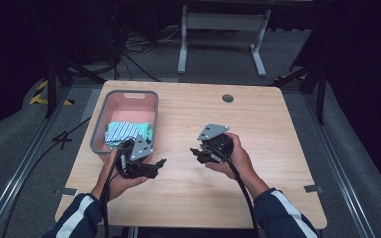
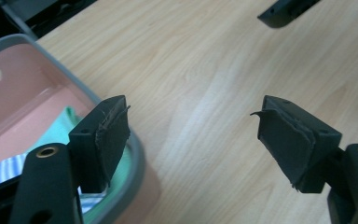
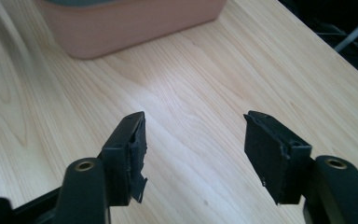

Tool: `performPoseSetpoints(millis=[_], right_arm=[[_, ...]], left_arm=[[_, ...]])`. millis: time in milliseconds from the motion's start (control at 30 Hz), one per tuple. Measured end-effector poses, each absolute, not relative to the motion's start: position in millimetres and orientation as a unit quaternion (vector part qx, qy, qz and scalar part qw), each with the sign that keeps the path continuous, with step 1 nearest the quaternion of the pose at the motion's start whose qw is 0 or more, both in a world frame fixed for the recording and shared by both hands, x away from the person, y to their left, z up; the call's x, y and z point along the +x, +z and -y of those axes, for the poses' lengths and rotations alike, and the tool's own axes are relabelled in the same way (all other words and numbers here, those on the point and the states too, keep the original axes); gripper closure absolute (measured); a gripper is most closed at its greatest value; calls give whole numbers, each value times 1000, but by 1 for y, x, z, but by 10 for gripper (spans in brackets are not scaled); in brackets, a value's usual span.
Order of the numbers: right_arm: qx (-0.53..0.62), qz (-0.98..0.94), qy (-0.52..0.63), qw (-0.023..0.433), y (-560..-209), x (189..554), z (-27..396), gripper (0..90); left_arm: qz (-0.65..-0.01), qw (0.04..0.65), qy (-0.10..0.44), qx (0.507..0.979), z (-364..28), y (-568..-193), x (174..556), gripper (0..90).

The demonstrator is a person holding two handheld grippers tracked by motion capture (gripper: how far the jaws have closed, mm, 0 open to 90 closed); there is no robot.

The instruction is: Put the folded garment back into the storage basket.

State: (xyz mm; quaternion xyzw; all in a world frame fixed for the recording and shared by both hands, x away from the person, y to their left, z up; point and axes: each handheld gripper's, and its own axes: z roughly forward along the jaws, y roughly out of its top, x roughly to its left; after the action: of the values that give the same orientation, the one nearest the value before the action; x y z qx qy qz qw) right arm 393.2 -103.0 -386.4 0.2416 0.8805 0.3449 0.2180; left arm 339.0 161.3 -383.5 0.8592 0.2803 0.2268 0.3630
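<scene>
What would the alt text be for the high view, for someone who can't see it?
Two hands hold black two-jaw tongs, left and right, open and empty above a light wooden table. At the table's left sits a grey-rimmed pink plastic basket holding folded striped and green cloths.

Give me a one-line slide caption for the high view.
Two hand-held grippers, left gripper and right gripper, open and empty over the wooden table, beside a pink bin holding folded cloths.

A pink basket (image 1: 129, 101) with a grey rim was seen on the light wood-grain counter (image 1: 258, 124). White-and-blue striped cloth (image 1: 121, 132) and plain green cloth (image 1: 148, 130) were noted inside it.
</scene>
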Motion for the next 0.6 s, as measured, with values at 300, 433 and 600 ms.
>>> performPoseSetpoints(millis=[300, 433, 600], right_arm=[[264, -872, 350, 218, -391, 382, 140, 339], [269, -870, 348, 224, -395, 376, 156, 316], [286, -865, 343, 228, -403, 371, 177, 304]], left_arm=[[-236, 362, 206, 878, -146, -394, 328, 204], [-225, 355, 204, 884, -140, -403, 326, 203], [-212, 349, 199, 891, -137, -413, 324, 195]])
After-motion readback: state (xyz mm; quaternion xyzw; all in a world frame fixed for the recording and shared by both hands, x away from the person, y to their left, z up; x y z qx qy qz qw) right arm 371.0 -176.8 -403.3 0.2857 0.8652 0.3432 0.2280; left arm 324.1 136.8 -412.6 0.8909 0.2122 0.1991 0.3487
